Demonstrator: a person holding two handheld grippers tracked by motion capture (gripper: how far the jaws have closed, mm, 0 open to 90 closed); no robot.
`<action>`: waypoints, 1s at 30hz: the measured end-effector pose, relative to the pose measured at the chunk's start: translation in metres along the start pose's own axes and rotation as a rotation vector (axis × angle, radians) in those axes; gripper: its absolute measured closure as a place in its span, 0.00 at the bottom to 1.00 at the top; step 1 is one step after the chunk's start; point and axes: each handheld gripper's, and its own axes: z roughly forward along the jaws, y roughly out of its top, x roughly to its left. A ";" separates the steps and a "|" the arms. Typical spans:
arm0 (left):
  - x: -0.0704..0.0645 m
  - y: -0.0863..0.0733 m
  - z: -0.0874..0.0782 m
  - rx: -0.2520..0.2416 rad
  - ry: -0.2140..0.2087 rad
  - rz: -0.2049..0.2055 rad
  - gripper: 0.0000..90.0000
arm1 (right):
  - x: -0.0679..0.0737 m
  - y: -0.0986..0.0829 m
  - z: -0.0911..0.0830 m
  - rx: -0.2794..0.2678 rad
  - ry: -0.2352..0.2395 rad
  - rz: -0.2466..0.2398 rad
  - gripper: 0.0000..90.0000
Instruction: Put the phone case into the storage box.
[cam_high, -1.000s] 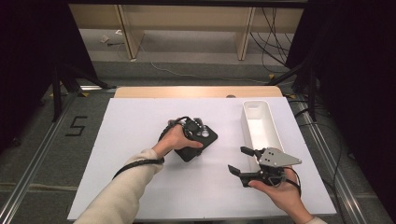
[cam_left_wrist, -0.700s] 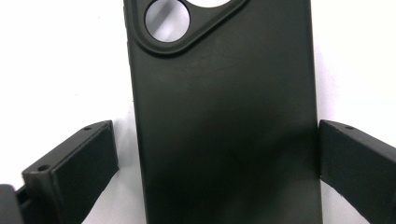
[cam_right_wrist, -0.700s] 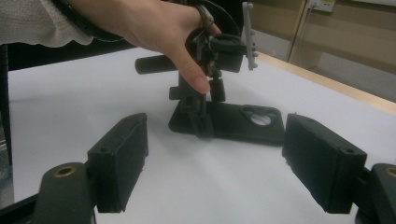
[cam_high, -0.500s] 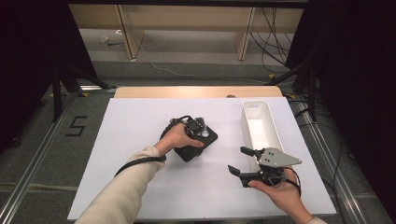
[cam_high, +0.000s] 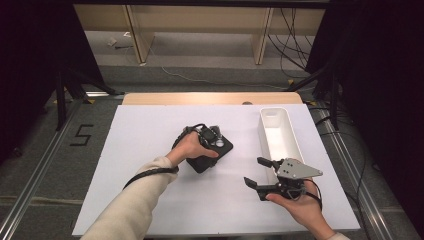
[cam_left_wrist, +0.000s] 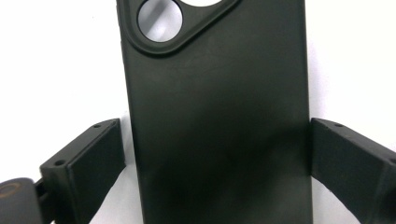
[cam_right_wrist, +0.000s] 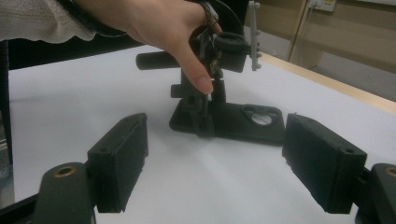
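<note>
Between open jaws — phone case (cam_left_wrist: 219, 121) edges

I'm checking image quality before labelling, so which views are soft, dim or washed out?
High view: sharp on the white table, dark at the surroundings. Left gripper view: phone case close and slightly soft, table behind washed out white. Right gripper view: its near tongs blurred, the hand evenly lit.

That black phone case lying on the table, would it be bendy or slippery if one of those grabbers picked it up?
The phone case looks like a thin, matte, empty shell with a camera cutout, so it is probably light and somewhat flexible. Its dull surface suggests decent grip rather than slipperiness. Lying flat on the white table, it should slide, not roll or tip.
</note>
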 end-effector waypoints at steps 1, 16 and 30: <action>0.000 0.000 0.000 -0.001 0.001 -0.002 0.06 | 0.000 0.000 0.000 0.001 0.000 0.000 0.26; -0.004 0.003 -0.001 0.020 0.008 -0.020 0.12 | 0.000 0.000 0.000 0.003 0.001 -0.002 0.26; -0.004 0.001 -0.003 0.019 0.012 -0.031 0.14 | 0.001 0.000 0.000 0.003 0.001 -0.005 0.26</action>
